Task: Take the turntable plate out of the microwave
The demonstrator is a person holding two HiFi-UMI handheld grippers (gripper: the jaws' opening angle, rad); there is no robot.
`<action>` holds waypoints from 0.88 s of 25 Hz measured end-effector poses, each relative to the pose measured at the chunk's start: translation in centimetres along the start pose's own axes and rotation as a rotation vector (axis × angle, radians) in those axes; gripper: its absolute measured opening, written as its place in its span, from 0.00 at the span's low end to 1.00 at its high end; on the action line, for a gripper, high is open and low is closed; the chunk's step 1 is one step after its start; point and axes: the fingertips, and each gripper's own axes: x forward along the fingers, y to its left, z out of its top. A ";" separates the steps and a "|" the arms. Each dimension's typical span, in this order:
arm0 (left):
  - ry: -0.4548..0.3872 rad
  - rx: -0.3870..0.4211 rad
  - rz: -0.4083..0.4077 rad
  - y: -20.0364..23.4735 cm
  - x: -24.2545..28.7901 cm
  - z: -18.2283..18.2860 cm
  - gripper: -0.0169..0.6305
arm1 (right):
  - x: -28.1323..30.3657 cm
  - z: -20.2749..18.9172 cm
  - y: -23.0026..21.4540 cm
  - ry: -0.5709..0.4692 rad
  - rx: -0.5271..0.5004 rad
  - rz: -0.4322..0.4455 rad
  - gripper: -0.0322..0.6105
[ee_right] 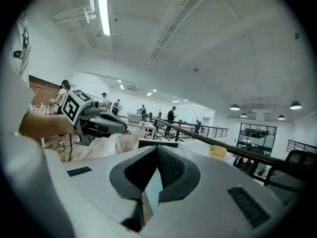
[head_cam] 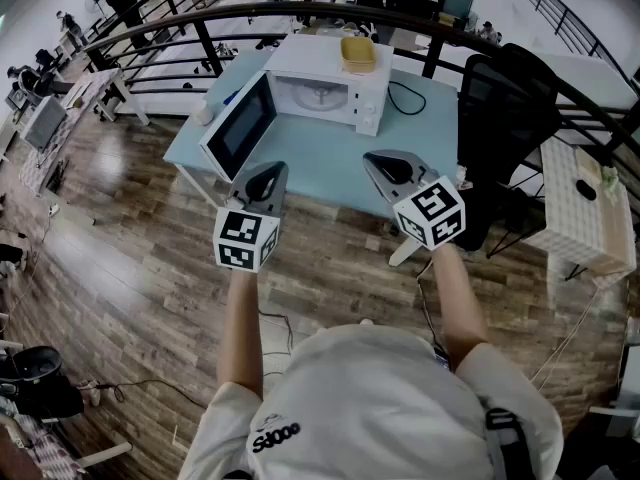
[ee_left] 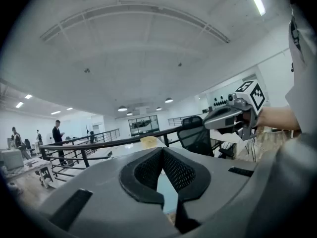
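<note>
A white microwave (head_cam: 330, 88) stands at the back of a light blue table (head_cam: 330, 163), its door (head_cam: 240, 126) swung open to the left. Inside, the pale turntable plate (head_cam: 318, 95) lies on the cavity floor. My left gripper (head_cam: 270, 173) hovers over the table's near edge, in front of the door, jaws shut with nothing between them. My right gripper (head_cam: 383, 163) hangs level with it to the right, also shut and empty. In the left gripper view the right gripper (ee_left: 233, 115) shows; in the right gripper view the left gripper (ee_right: 99, 122) shows.
A yellow bowl (head_cam: 357, 53) sits on top of the microwave. A black cable (head_cam: 405, 98) runs beside it. A black office chair (head_cam: 510, 108) stands at the table's right, with a white side table (head_cam: 585, 213) beyond. A dark railing (head_cam: 300, 13) curves behind.
</note>
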 end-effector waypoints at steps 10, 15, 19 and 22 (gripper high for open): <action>0.001 0.000 -0.012 1.9 -1.5 -1.3 0.05 | 2.5 0.8 2.9 -0.024 0.008 -0.007 0.06; 0.003 -0.007 -0.033 2.8 -2.4 -2.5 0.05 | 2.9 1.5 3.4 -0.069 0.096 -0.054 0.06; 0.005 -0.029 -0.037 4.1 -1.9 -3.3 0.05 | 4.1 0.9 3.2 -0.049 0.107 -0.073 0.06; 0.024 -0.037 -0.031 5.3 -0.4 -4.5 0.05 | 5.8 0.1 1.8 -0.037 0.113 -0.089 0.06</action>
